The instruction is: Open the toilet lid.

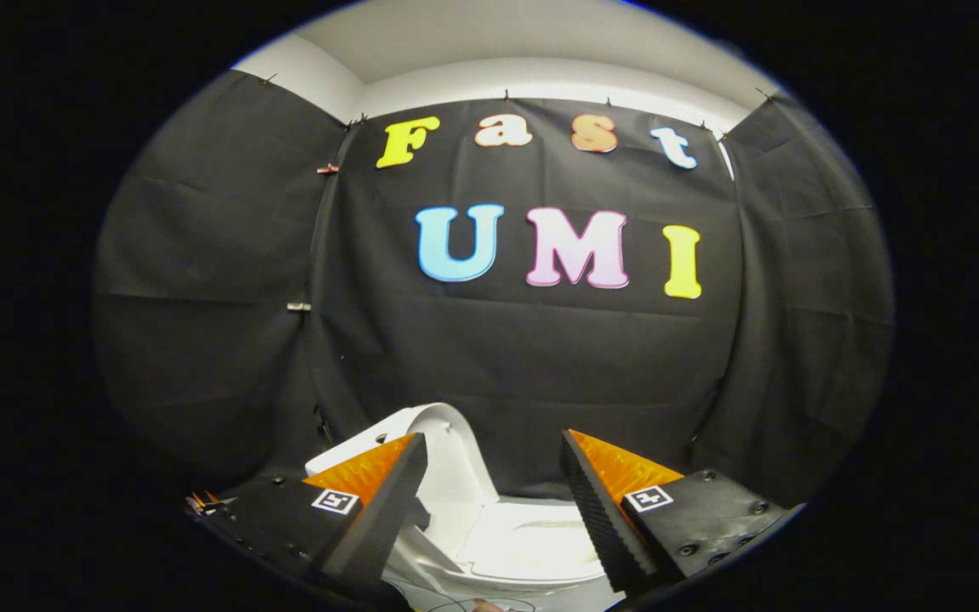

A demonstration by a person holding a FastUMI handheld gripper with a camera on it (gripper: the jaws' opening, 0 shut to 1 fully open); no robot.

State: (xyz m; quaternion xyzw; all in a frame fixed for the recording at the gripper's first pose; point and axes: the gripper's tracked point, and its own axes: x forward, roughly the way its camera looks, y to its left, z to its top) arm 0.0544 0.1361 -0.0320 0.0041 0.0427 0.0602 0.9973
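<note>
A white toilet (532,544) stands low, just below and between my fingers. Its lid (454,463) is raised, standing up on edge behind the left finger, with the seat ring and bowl exposed to its right. My gripper (494,446) is open, held above the toilet, with a wide gap between the fingers and nothing in it. The left finger (387,501) hides the lower left part of the lid and the toilet's left side. The right finger (604,506) covers the bowl's right edge.
Black cloth walls (523,365) close the booth behind and on both sides of the toilet. A white ceiling band (540,72) runs above them. A thin cable (472,605) lies on the floor in front of the bowl.
</note>
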